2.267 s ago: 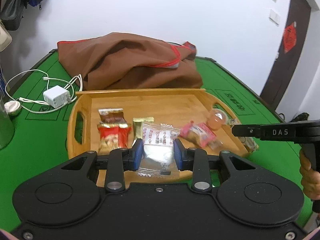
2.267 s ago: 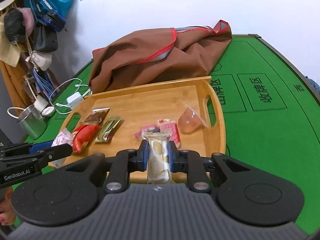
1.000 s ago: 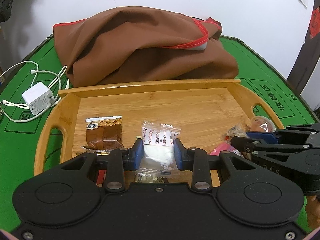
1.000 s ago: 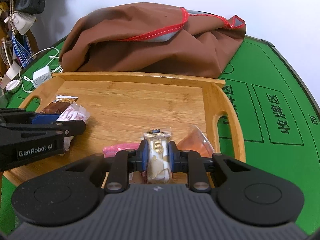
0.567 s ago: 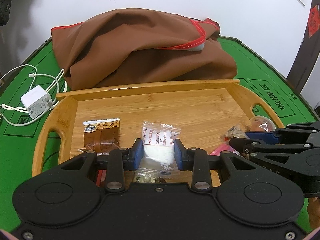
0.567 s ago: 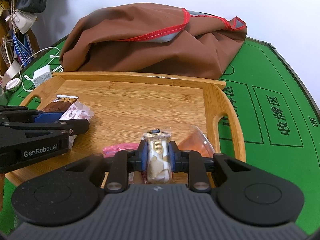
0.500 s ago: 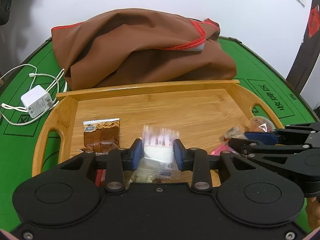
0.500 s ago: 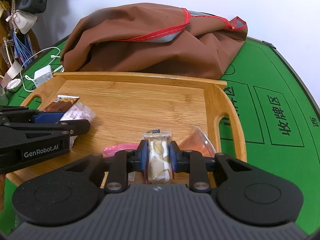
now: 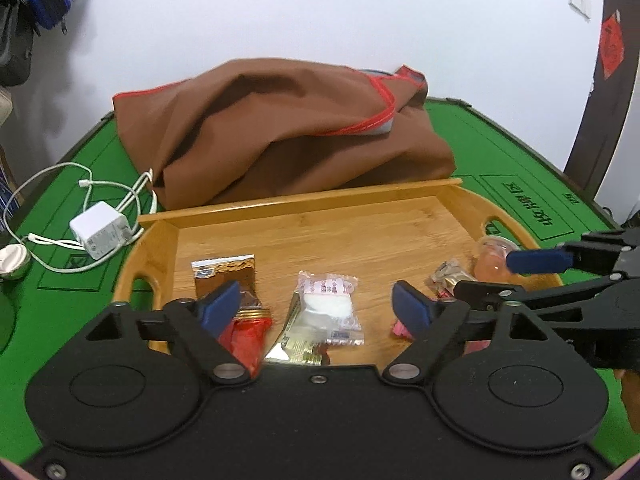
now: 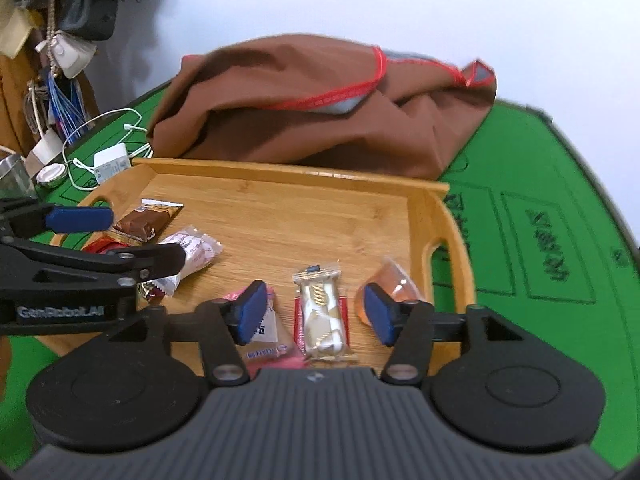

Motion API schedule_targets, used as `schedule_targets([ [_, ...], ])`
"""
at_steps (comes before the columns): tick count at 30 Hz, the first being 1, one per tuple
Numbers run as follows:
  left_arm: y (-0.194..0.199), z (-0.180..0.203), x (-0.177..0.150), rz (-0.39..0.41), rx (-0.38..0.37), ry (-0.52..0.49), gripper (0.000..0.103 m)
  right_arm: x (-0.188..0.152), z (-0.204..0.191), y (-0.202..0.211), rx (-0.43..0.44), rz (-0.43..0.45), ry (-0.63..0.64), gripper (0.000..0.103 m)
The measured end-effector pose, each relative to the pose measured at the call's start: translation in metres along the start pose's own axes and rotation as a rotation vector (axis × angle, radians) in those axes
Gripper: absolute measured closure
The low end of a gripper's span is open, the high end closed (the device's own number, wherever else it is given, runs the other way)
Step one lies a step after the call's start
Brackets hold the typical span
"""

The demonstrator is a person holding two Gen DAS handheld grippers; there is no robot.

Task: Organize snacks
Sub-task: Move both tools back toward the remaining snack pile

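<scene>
Left wrist view puts every snack in sight on the bamboo tray (image 9: 304, 208), so the gathering looks largely done; whether any tidier sorting on the tray is wanted, or whether more packets sit out of frame, cannot be told.

The left gripper (image 9: 318, 306) has its jaws opening, well apart, with the white candy packet (image 9: 328, 306) lying flat on the tray floor between them and neither pad touching it. Beside that packet on the tray lie a brown bar (image 9: 226, 276), a red wrapper (image 9: 248, 338) partly hidden by a finger, and a gold-and-silver wrapper (image 9: 298, 344) tucked under the white one.

In the right wrist view, the right gripper (image 10: 316, 314) is likewise opening, jaws spread, gripping nothing. The cream biscuit pack (image 10: 322, 316) rests on the tray floor between them, near the tray's right handle. A pink packet (image 10: 266, 340) lies just beside it, and an orange jelly cup (image 10: 394, 286) sits closest to that handle.

Readable writing is scarce. The left gripper's arm (image 10: 60, 312) carries "GenRobot.AI", blurred. Chinese characters are printed on the green table mat (image 10: 560, 240) beyond the tray's right handle, too distorted to read. Red print on the white packet is illegible.
</scene>
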State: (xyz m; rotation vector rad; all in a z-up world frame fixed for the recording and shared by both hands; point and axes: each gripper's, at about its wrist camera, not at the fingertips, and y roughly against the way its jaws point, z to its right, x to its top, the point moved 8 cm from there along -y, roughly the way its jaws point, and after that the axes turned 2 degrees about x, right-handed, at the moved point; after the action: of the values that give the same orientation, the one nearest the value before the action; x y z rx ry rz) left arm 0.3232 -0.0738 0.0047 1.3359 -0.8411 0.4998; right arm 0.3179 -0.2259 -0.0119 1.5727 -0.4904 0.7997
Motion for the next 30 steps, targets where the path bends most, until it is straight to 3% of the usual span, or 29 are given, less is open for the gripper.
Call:
schedule_targets([
  [5, 0.026, -0.003, -0.009, 0.029, -0.010, -0.002, 0.009, -0.006, -0.003, 0.018, 0.028, 0.027, 0.028, 0.015],
  [9, 0.047, -0.003, -0.019, 0.060, -0.005, -0.023, 0.000, -0.015, -0.008, 0.032, 0.049, 0.041, 0.056, 0.012],
  [15, 0.077, -0.002, -0.042, 0.084, -0.036, -0.038, 0.000, -0.038, -0.020, 0.049, 0.102, 0.039, 0.097, 0.001],
  [30, 0.112, -0.004, -0.110, 0.033, -0.095, -0.030, 0.000, -0.081, -0.026, 0.064, 0.187, -0.043, 0.034, 0.000],
])
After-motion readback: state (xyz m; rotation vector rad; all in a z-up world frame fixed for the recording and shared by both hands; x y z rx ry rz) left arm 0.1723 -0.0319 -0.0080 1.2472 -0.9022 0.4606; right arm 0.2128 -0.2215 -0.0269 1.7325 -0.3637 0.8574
